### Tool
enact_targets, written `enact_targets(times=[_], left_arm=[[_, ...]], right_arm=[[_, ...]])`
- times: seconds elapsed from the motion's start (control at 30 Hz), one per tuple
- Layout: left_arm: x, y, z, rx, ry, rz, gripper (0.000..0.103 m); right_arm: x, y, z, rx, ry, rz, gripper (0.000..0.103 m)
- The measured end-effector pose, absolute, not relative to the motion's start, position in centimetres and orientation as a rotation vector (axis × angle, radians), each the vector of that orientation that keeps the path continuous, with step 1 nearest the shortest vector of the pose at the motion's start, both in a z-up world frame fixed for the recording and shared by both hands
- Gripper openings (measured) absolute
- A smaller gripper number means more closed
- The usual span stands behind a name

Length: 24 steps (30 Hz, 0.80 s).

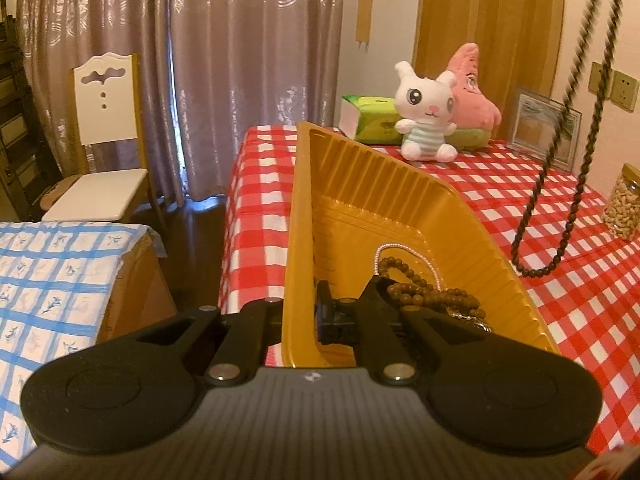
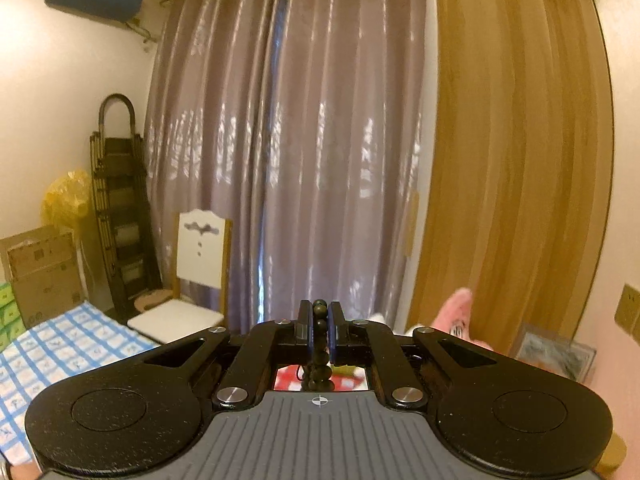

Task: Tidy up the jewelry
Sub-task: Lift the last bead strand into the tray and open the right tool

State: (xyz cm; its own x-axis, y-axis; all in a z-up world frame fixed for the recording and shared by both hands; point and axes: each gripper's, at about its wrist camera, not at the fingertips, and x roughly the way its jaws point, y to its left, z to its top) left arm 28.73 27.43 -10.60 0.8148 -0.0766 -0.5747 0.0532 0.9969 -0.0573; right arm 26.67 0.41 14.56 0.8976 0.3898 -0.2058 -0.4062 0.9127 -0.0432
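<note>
My left gripper (image 1: pixel 308 316) is shut on the near left wall of a gold plastic tray (image 1: pixel 360 184) and holds it tilted above the red checked table (image 1: pixel 560 280). In the tray lie a brown bead bracelet (image 1: pixel 432 296) and a white pearl chain (image 1: pixel 404 252). A long dark bead necklace (image 1: pixel 560 208) hangs down at the right of the tray, its loop low over the table. My right gripper (image 2: pixel 319 328) is raised high and shut on that dark bead necklace (image 2: pixel 319 344), which hangs down between its fingers.
On the table stand a white bunny plush (image 1: pixel 426 112), a pink plush (image 1: pixel 476 88), a green tissue pack (image 1: pixel 368 118), a picture frame (image 1: pixel 546 128) and a jar of nuts (image 1: pixel 626 204). A white chair (image 1: pixel 104 132) and a blue checked surface (image 1: pixel 52 280) are at the left.
</note>
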Motion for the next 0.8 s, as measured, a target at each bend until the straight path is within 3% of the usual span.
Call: enact_targets(times=[0.47, 0.8], left_arm=[[29.1, 25.9, -10.8, -0.057, 0.634, -0.108, 0.006], [29.7, 25.8, -10.8, -0.062, 0.640, -0.112, 0.006]], right_arm=[[29.9, 4.4, 14.3, -0.047, 0.184, 0.501, 0.007], [32.8, 6.5, 8.2, 0.046, 0.413, 0.534, 0.007]])
